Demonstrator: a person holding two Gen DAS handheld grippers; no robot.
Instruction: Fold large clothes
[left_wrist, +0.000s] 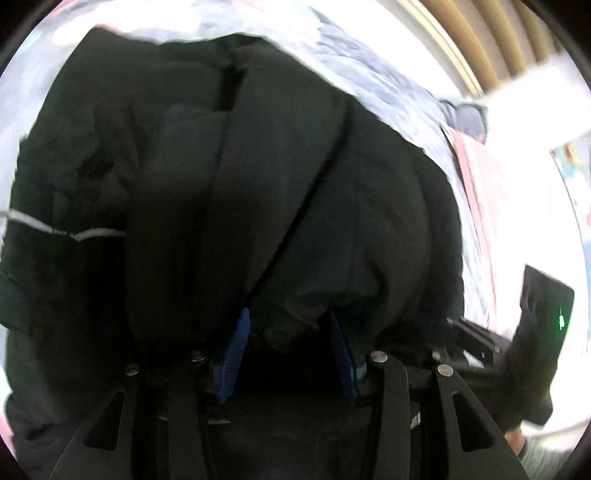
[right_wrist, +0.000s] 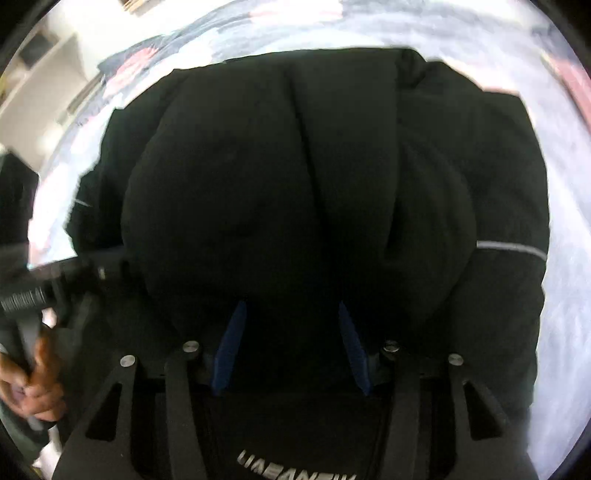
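A big black padded jacket (left_wrist: 258, 184) lies bunched on a pale patterned bedspread (left_wrist: 388, 85); it fills the right wrist view too (right_wrist: 295, 184). A thin white stripe (left_wrist: 66, 230) crosses one sleeve, and shows again in the right wrist view (right_wrist: 513, 247). My left gripper (left_wrist: 288, 317) has its blue fingers (left_wrist: 236, 350) apart with a thick fold of jacket between and over them. My right gripper (right_wrist: 290, 310) also has its blue fingers (right_wrist: 231, 347) apart, pushed under a bulging fold. The fingertips are hidden by cloth.
The other gripper's black body with a green light (left_wrist: 546, 306) is at the left wrist view's right edge. A hand (right_wrist: 26, 384) holds a gripper handle at the right wrist view's left edge. A wooden slatted headboard (left_wrist: 480, 33) and white shelves (right_wrist: 40, 74) stand beyond the bed.
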